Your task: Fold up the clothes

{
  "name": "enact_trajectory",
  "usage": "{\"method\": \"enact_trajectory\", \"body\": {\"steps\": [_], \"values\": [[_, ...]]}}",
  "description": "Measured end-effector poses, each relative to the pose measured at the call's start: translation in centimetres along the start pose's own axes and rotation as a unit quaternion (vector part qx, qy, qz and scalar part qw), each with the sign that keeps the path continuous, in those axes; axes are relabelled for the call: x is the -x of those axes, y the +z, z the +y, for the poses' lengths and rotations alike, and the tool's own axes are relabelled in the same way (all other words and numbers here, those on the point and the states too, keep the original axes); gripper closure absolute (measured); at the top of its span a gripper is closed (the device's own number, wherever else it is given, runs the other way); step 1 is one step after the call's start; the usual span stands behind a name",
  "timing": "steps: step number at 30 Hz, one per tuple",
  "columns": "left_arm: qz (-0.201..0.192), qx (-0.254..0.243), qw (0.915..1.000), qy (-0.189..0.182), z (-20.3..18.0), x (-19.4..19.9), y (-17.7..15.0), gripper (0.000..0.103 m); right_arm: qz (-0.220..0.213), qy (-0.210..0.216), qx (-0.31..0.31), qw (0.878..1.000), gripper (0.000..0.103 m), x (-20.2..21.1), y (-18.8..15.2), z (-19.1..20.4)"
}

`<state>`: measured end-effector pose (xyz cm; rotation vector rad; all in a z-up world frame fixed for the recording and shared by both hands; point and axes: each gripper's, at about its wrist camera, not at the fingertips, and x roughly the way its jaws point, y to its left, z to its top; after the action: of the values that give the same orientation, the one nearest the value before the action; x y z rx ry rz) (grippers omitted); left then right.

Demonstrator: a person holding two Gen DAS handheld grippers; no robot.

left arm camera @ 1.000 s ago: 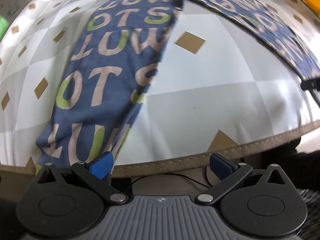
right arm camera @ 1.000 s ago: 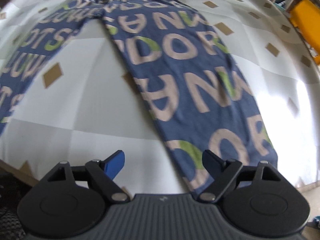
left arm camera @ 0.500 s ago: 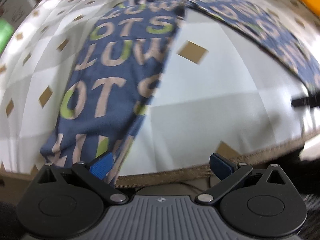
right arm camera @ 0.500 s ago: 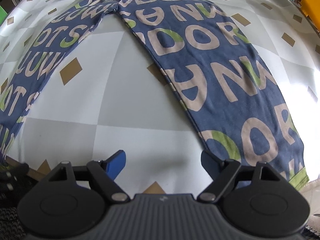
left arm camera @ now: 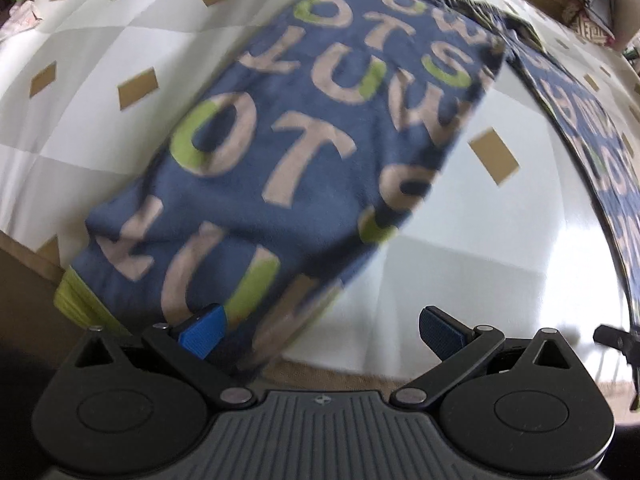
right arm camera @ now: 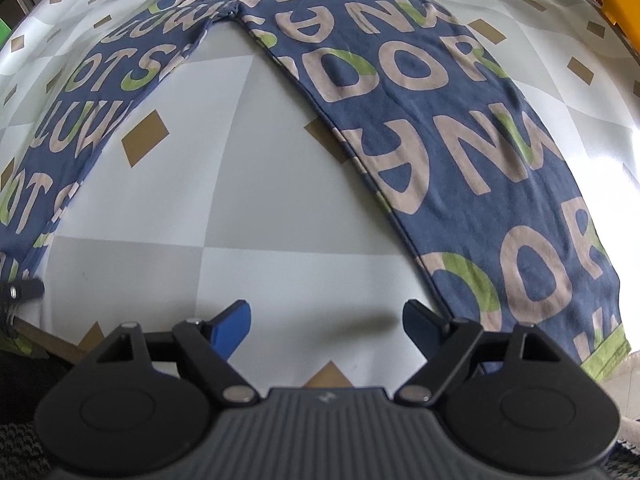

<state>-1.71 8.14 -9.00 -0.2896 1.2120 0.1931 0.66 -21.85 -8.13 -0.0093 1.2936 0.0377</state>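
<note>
The trousers (blue, printed with large tan and green letters) lie flat on the counter, waistband at the far side and the two legs spread apart in a V toward the near edge. This layout presents both cuffs at the near edge, where each hand-held gripper can reach one leg end; judged from this, the step in hand is the approach to the cuffs before one leg is laid over the other.

The left hand-held gripper hangs over the near end of the left leg, jaws spread. One blue pad sits just above the cloth near the green cuff; nothing is pinched.

The right hand-held gripper points down at bare counter just beside the inner edge of the right leg, jaws spread and empty.

Limits of view: the left wrist view is blurred, so contact between pad and cloth cannot be confirmed. The left cuff hangs over the counter edge and is partly hidden behind the gripper body. The right cuff is partly cut off by the gripper.
</note>
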Motion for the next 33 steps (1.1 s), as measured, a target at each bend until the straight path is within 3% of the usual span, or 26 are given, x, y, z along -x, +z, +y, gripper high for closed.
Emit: {"method": "enact_trajectory", "body": {"steps": [5, 11, 17, 33], "values": [[-0.023, 0.008, 0.9997, -0.009, 0.5, 0.5, 0.8, 0.000, 0.002, -0.001, -0.007, 1.000, 0.020, -0.1, 0.0, -0.1], [-0.005, 0.021, 0.9996, 0.016, 1.4, -1.2, 1.3, 0.000, 0.006, -0.002, -0.006, 1.000, 0.020, -0.2, -0.1, -0.1], [0.010, -0.036, 0.9983, 0.045, -0.4, -1.4, 0.0, 0.000, 0.006, -0.003, -0.010, 1.000, 0.020, -0.4, -0.1, -0.1], [0.052, -0.046, 0.9974, 0.020, -1.6, -0.6, -1.8, 0.000, 0.002, 0.000, -0.015, 1.000, 0.020, -0.1, -0.5, 0.0]]}}
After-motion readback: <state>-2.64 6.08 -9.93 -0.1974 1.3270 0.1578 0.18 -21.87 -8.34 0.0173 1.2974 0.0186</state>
